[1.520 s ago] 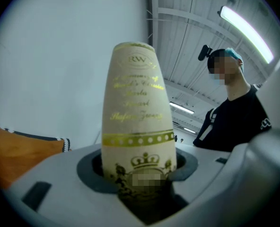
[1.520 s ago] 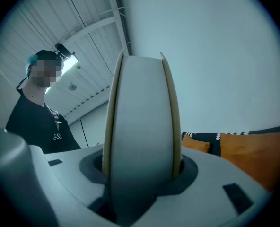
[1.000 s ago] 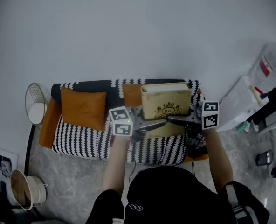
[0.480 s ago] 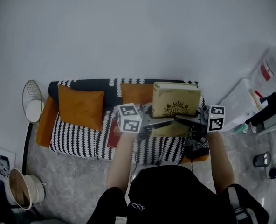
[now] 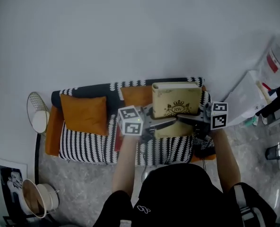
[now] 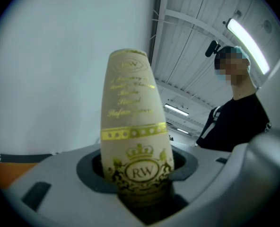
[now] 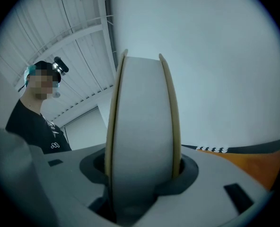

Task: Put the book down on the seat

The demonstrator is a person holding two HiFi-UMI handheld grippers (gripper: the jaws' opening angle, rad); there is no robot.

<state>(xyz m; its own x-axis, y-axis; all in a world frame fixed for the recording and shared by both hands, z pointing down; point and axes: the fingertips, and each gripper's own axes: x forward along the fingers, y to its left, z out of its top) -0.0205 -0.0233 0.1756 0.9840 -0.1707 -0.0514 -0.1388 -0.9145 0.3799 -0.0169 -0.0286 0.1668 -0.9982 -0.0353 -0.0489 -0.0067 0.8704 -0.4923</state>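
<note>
Left claw [image 5: 161, 123] and right claw [image 5: 189, 119] each grip one end of the book [image 5: 176, 104], upright in the air over the striped sofa seat [image 5: 170, 150]. Better to lower both together, tip it flat, and release only once it rests.

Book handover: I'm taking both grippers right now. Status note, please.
Left gripper: shut on the book, at its spine end.
Right gripper: shut on the book, at its page edge.
Book: held upright between the two, crested cover facing the head view, over the right half of the sofa seat. An orange cushion leans at the left.
Done: book is in hand at the sofa.
Left: lower it onto the striped seat, open both grippers, pull back.
</note>
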